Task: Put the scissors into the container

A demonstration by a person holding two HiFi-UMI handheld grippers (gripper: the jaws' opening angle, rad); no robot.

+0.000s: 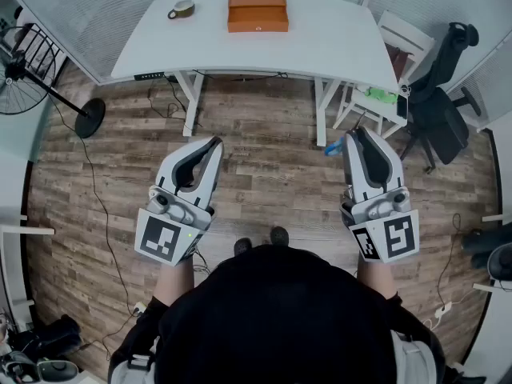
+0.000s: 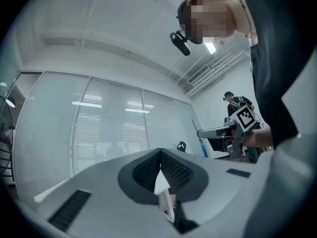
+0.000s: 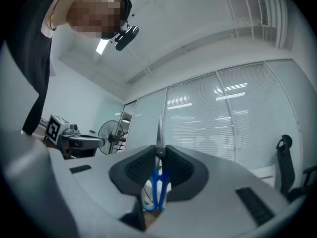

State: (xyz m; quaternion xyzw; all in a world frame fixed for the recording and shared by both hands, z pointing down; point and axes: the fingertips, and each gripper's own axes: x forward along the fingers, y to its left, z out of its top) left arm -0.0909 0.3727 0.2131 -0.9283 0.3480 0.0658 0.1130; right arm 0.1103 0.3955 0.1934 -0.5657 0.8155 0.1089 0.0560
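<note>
Pickup looks done. My right gripper [image 1: 358, 138] is clamped on the scissors [image 3: 158, 185]: blue plastic loops low, thin steel blade above the ribbed pads. Left gripper [image 1: 210, 146] is closed on nothing. The orange box-shaped container [image 1: 258, 10] sits well away on the smooth white worktop [image 1: 336, 38]. The approach and drop are left.

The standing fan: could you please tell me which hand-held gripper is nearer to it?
Left. The left hand-held gripper is to the right of the standing fan; the right hand-held gripper, shut on the scissors, is much farther right.
</note>
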